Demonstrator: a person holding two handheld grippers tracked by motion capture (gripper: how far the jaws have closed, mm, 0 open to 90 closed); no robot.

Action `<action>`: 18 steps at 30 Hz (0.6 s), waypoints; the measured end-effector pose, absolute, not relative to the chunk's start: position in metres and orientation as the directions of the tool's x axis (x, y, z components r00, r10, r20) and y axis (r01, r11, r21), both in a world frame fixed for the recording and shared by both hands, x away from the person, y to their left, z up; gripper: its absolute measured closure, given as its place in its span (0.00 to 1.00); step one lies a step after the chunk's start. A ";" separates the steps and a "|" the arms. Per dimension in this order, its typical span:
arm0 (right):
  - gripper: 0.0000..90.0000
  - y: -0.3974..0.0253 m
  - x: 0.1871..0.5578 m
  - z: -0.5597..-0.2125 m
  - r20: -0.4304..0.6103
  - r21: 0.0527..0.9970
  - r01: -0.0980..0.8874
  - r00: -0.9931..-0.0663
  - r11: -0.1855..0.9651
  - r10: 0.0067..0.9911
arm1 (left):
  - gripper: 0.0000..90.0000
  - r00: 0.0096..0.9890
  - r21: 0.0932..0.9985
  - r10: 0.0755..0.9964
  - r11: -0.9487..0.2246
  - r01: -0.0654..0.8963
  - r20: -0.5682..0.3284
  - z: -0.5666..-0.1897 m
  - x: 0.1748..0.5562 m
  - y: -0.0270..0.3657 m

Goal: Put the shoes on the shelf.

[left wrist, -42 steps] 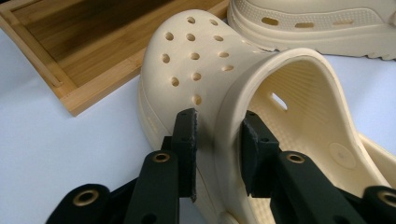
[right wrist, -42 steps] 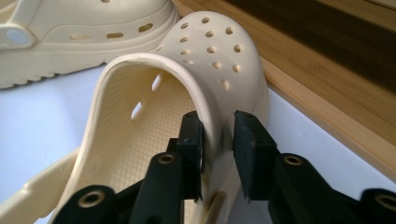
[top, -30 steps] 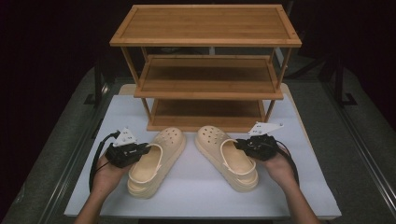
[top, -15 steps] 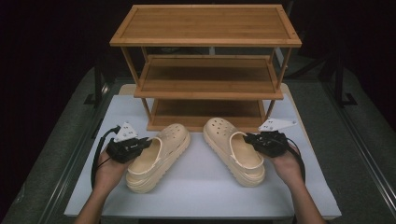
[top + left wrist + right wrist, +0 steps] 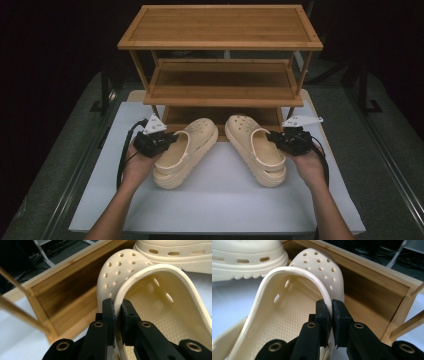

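Observation:
Two cream clogs lie on the white table in front of a wooden shoe rack. The left clog has its toe pointing toward the rack's bottom shelf. My left gripper is shut on the rim of that clog's opening; its jaws pinch the side wall. The right clog is angled the other way. My right gripper is shut on the right clog's side rim, jaws clamped on the wall. Each gripper view shows the other clog behind.
The three-tier bamboo rack stands at the table's back, its low bottom shelf just beyond the clog toes. The rack's base board is close ahead of both grippers. White table surface lies in front.
Both grippers have carried the clogs forward toward the rack; the toes are now near the bottom shelf, and the clogs have spread a little apart.

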State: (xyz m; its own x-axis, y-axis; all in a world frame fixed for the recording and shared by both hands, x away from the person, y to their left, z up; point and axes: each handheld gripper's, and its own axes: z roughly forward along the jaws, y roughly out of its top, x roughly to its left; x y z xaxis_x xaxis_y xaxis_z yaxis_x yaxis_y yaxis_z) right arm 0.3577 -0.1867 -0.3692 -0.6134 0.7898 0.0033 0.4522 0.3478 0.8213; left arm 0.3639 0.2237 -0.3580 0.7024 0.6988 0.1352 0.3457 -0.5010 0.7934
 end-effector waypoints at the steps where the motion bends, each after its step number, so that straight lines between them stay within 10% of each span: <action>1: 0.93 -0.186 0.360 -0.369 0.003 0.821 0.454 -0.610 0.346 0.793 | 0.93 0.700 0.793 0.701 -0.500 0.347 0.136 -0.359 0.368 0.221; 18: 0.93 -0.171 0.407 -0.384 -0.023 0.810 0.478 -0.552 0.339 0.833 | 0.93 0.590 0.793 0.780 -0.489 0.363 0.211 -0.381 0.421 0.185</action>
State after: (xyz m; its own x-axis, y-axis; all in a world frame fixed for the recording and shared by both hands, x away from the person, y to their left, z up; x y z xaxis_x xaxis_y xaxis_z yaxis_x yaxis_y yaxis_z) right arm 0.4075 -0.1710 -0.3838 -0.5521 0.8335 -0.0232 0.4779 0.3391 0.8103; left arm 0.4209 0.1852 -0.3807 0.5896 0.7796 0.2110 0.3625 -0.4889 0.7934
